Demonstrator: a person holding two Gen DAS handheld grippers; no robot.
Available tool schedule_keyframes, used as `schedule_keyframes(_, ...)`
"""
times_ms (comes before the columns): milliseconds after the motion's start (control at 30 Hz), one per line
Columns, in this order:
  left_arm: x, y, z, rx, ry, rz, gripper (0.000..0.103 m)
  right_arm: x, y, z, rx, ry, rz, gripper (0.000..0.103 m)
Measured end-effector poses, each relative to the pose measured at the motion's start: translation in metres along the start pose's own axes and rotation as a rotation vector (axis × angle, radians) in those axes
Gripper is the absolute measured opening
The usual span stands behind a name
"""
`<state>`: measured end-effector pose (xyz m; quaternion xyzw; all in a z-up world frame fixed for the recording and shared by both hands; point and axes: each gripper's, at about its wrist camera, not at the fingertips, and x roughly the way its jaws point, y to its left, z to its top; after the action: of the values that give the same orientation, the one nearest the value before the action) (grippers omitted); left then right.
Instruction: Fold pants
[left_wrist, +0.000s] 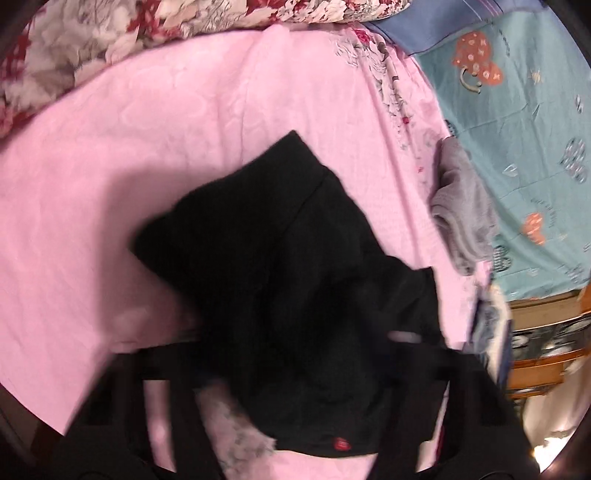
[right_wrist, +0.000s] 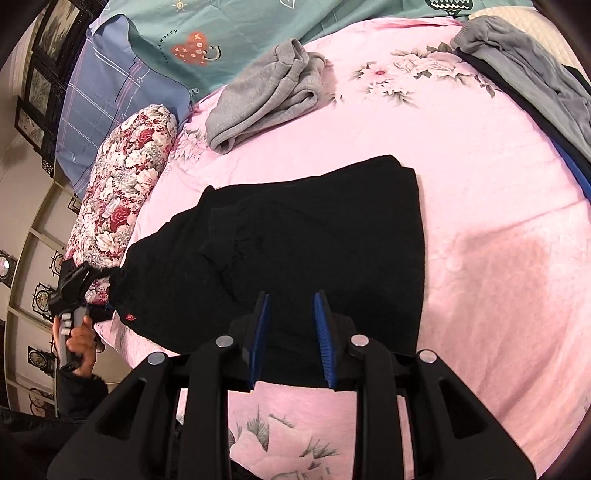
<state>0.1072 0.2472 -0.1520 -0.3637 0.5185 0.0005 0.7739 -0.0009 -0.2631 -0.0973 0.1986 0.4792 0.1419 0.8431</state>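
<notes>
Black pants (right_wrist: 314, 236) folded on pink bedspread (right_wrist: 498, 221), right gripper (right_wrist: 291, 325) spread above their near edge, left gripper (right_wrist: 75, 291) at their left corner with cloth lifted, grip unclear, grey garment (right_wrist: 269, 92) beyond.

A bed fills most of both views, covered by a pink sheet (right_wrist: 480, 184) printed with pale flowers. A red-and-white flowered bolster (right_wrist: 122, 192) lies along one edge, beside a teal quilt (right_wrist: 240, 33) with cartoon prints and a blue checked pillow (right_wrist: 107, 92). Dark framed panels (right_wrist: 40, 85) hang on the cream wall (right_wrist: 26, 192). Wooden furniture (left_wrist: 543, 354) stands past the bed.
</notes>
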Motion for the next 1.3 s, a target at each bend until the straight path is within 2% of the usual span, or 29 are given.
schedule_keyframes(33,0.004,0.002,-0.001,0.009,-0.001,0.0,0.019,-0.001,0.001,0.0,-0.002,-0.002,-0.005,0.027)
schedule_keyframes(100,-0.002,0.013,-0.006,-0.026,-0.053,-0.061,0.018,-0.004,0.002,-0.002,-0.005,-0.011,-0.018,0.027)
schedule_keyframes(300,-0.038,0.019,-0.023,0.018,-0.228,-0.22,0.018,0.006,0.007,0.0,0.007,0.031,-0.051,0.027)
schedule_keyframes(467,-0.04,0.012,-0.02,0.05,-0.234,-0.221,0.018,0.026,0.039,0.007,-0.062,0.084,-0.077,0.027)
schedule_keyframes(567,-0.039,0.011,-0.019,0.052,-0.232,-0.236,0.018,0.051,0.067,0.018,-0.105,0.148,-0.057,0.027)
schedule_keyframes(733,-0.045,0.003,-0.024,0.094,-0.25,-0.225,0.018,0.107,0.146,0.044,-0.262,0.262,0.013,0.027)
schedule_keyframes(833,-0.049,-0.003,-0.028,0.113,-0.264,-0.219,0.018,0.147,0.179,0.049,-0.314,0.316,-0.006,0.027)
schedule_keyframes(1000,-0.055,-0.018,-0.03,0.179,-0.286,-0.193,0.018,0.178,0.198,0.044,-0.336,0.313,-0.042,0.025)
schedule_keyframes(1100,-0.057,-0.029,-0.029,0.209,-0.29,-0.182,0.018,0.188,0.196,0.035,-0.349,0.363,-0.065,0.025)
schedule_keyframes(1167,-0.06,-0.039,-0.028,0.231,-0.294,-0.181,0.018,0.177,0.191,0.04,-0.331,0.354,-0.057,0.024)
schedule_keyframes(1233,-0.065,-0.058,-0.032,0.282,-0.304,-0.179,0.018,0.142,0.178,0.054,-0.274,0.274,0.006,0.024)
schedule_keyframes(1300,-0.069,-0.088,-0.04,0.364,-0.304,-0.175,0.018,0.099,0.157,0.068,-0.224,0.162,0.019,0.025)
